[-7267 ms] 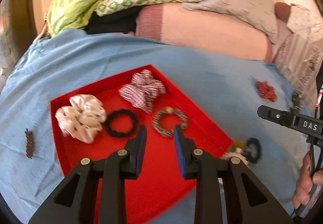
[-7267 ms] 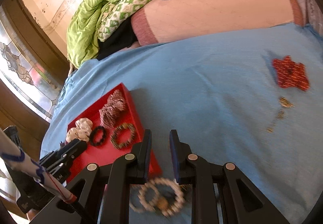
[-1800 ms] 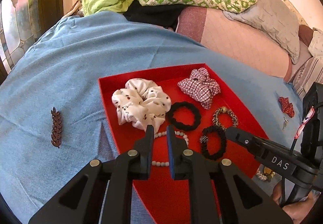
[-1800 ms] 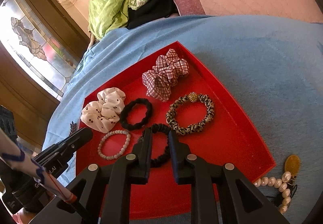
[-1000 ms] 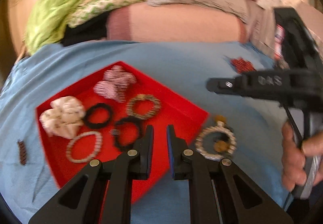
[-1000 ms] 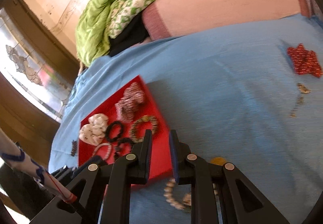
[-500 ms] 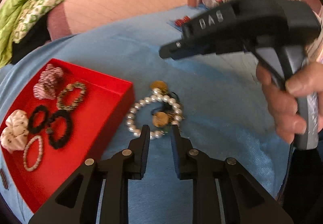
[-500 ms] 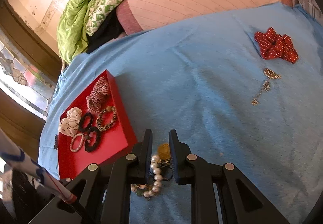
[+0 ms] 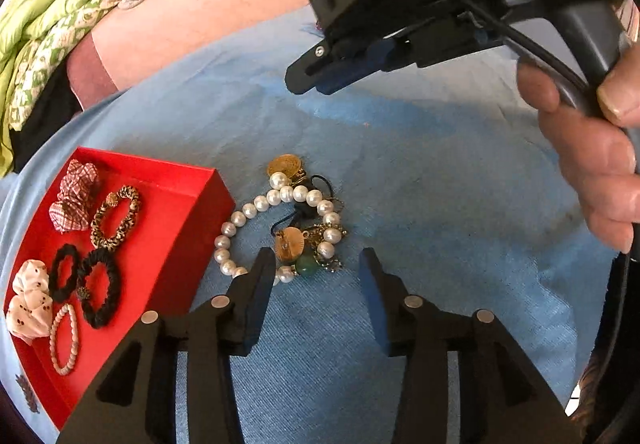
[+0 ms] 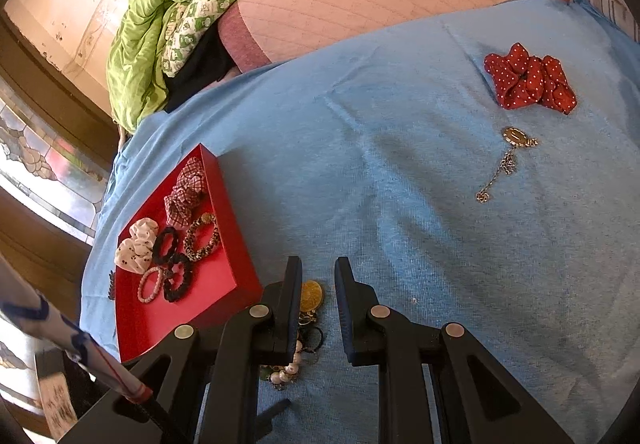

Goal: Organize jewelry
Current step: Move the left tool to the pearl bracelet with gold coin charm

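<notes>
Loosely tangled, pearl bracelet (image 9: 256, 211) rings gold coin charms (image 9: 289, 244).

One shallow red tray (image 9: 188, 240) holds six pieces: two black elastic hair ties (image 9: 98, 286), two fabric scrunchies (image 9: 74, 195), one leopard-print band (image 9: 116, 217), one pink bead bracelet (image 9: 64, 340). One red dotted scrunchie (image 10: 530, 83) lies outside.

The bed cover (image 9: 420, 179) is matt blue cloth with a fine rough weave, and the red tray (image 9: 180, 244) beside it looks smooth and matt. The pearl bracelet (image 9: 256, 203) at frame centre is glossy, its gold charms (image 9: 285, 164) shiny metal; the scrunchie (image 10: 528, 83) at upper right is soft dotted red fabric, and the grippers (image 9: 316, 276) are matt black plastic.
</notes>
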A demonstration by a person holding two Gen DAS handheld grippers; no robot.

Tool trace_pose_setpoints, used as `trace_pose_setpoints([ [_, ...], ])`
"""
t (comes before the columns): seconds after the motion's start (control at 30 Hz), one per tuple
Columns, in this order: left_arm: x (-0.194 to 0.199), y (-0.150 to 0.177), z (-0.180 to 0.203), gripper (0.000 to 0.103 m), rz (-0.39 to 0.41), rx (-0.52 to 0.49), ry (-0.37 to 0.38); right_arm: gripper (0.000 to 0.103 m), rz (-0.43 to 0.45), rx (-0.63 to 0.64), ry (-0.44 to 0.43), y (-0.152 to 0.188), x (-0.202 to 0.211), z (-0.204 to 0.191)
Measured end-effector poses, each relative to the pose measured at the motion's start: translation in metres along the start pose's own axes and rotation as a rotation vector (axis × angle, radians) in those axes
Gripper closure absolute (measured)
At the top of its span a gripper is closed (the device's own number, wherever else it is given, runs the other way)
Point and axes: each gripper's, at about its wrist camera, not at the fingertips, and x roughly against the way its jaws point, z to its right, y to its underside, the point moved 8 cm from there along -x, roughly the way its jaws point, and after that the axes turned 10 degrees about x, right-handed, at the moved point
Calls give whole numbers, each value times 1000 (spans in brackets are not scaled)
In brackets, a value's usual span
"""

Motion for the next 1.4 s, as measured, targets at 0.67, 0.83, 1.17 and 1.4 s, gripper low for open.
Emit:
trace_pose_setpoints([
  [0.67,55,-27,-26,103,127,173,282,85,-70,-1,-36,9,-21,-3],
  [0.83,40,-18,-49,103,85,230,176,85,-117,19,-83,18,-32,-18],
  [1.17,24,-3,-52,102,10,204,113,85,-181,190,-14,39,-36,-37],
  [1.4,23,-2,-53,82,16,217,92,91,-182,250,2,43,-36,-41],
])
